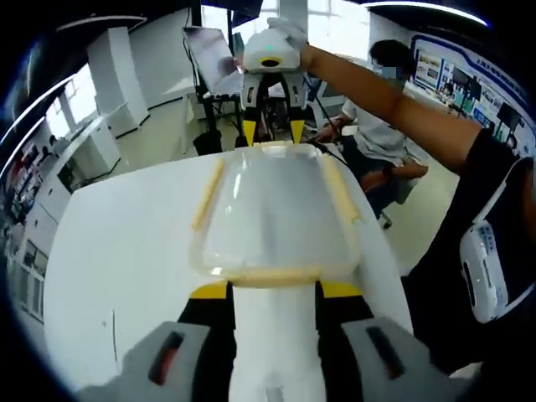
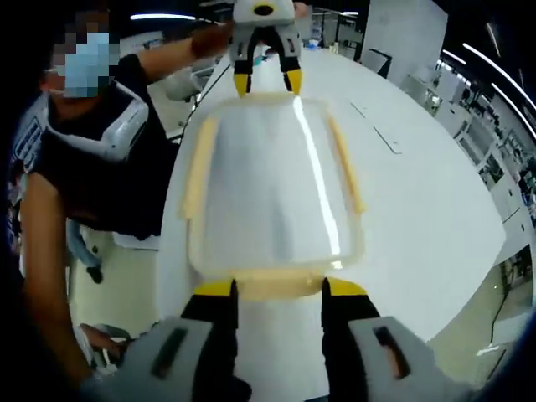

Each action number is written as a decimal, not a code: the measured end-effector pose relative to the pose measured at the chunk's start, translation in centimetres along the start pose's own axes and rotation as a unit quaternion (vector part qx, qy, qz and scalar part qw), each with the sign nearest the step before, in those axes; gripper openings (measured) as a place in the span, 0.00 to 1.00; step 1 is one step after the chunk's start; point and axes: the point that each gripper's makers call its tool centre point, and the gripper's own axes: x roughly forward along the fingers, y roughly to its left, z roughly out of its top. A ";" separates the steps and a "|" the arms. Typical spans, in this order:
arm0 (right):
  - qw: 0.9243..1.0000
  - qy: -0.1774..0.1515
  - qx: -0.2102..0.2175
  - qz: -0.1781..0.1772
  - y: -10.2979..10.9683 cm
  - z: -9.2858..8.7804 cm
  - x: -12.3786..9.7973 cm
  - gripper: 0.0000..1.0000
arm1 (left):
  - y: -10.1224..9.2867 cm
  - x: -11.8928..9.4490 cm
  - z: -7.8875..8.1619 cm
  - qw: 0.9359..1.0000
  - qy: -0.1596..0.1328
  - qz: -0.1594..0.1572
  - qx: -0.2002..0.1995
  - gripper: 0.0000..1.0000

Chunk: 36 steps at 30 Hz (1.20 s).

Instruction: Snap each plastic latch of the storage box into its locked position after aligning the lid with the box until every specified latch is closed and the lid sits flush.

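Left gripper view: tools [image 1: 273,290] [image 2: 275,287] flank box [image 1: 275,213] ends.

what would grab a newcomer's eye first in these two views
A clear storage box with pale yellow latches lies on the white table. A yellow-tipped tool stands at each short end: the right tool and the left tool, both open. A person stands beside the table.

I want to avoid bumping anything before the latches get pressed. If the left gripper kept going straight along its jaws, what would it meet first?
The left gripper would most likely meet the pale yellow end latch on the near end of the clear storage box. Its yellow-tipped jaws sit open at either side of that latch, very close; contact cannot be judged.
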 end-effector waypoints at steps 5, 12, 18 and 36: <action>1.000 -0.008 0.010 -0.014 0.4 1.8 -0.8 0.35 | 0.3 -1.8 0.6 1.000 -0.004 0.004 0.017 0.32; 0.999 -0.017 0.007 -0.039 0.2 4.0 -2.6 0.34 | 0.4 -3.9 0.9 1.000 -0.018 0.007 0.018 0.32; 0.999 -0.017 0.005 -0.049 0.3 5.1 -3.4 0.34 | 0.3 -5.4 1.3 0.999 -0.020 0.011 0.022 0.32; 0.996 -0.050 0.000 -0.068 1.4 9.2 -6.7 0.34 | -1.2 -10.4 2.0 0.997 -0.067 0.014 0.029 0.32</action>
